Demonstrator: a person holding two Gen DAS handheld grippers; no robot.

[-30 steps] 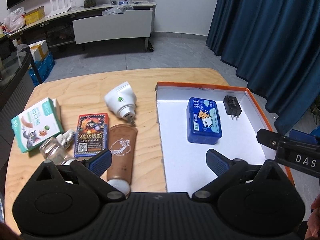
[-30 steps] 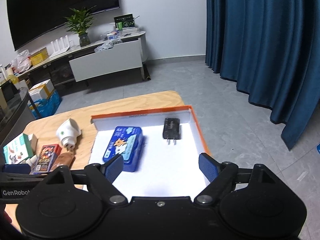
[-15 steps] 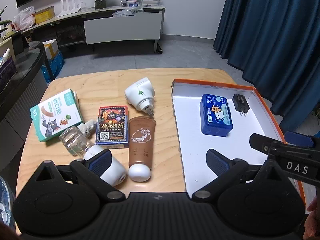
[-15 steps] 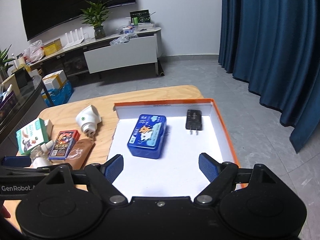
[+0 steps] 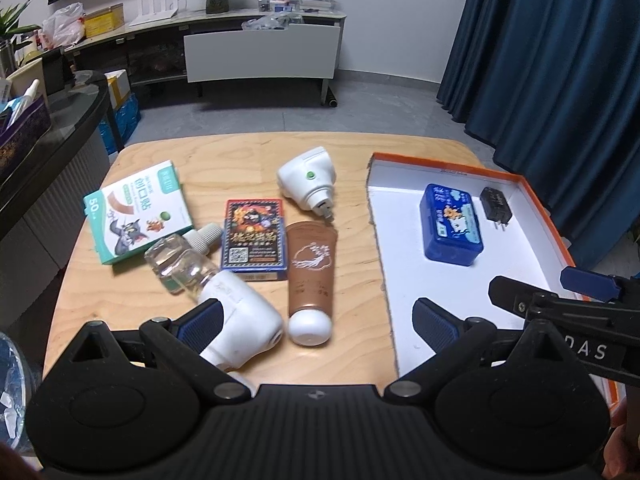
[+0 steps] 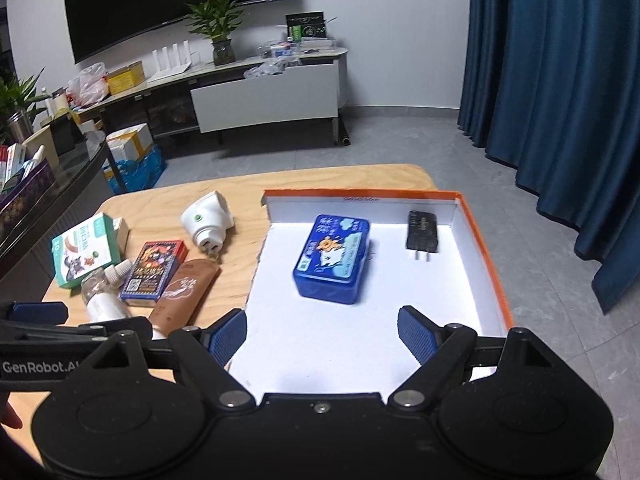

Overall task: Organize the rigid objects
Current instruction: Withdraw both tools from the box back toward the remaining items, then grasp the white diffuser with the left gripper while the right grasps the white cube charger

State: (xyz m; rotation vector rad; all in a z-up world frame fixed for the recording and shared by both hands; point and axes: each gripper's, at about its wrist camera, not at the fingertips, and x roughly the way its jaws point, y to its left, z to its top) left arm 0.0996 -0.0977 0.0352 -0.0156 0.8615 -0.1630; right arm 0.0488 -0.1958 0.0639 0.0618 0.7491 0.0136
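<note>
An orange-rimmed white box (image 5: 536, 208) (image 6: 480, 240) on the wooden table holds a blue tin (image 5: 452, 224) (image 6: 332, 258) and a black charger (image 5: 495, 204) (image 6: 422, 230). Left of it lie a white plug device (image 5: 306, 178) (image 6: 204, 218), a brown tube (image 5: 312, 276) (image 6: 186, 294), a card deck (image 5: 254, 236) (image 6: 154, 268), a clear bottle with white base (image 5: 212, 284) (image 6: 102, 294) and a green-white carton (image 5: 136, 212) (image 6: 84, 250). My left gripper (image 5: 318, 326) is open above the tube's cap. My right gripper (image 6: 322, 334) is open over the box's near part.
The wooden table (image 5: 224, 148) has rounded corners. A dark glass counter (image 5: 52, 120) stands at the left. A TV console (image 6: 264, 92) stands against the far wall. Blue curtains (image 6: 560, 80) hang at the right. Grey floor surrounds the table.
Both grippers have pulled back and risen, so more of the table and room shows. The objects have not moved. Both stay open.
</note>
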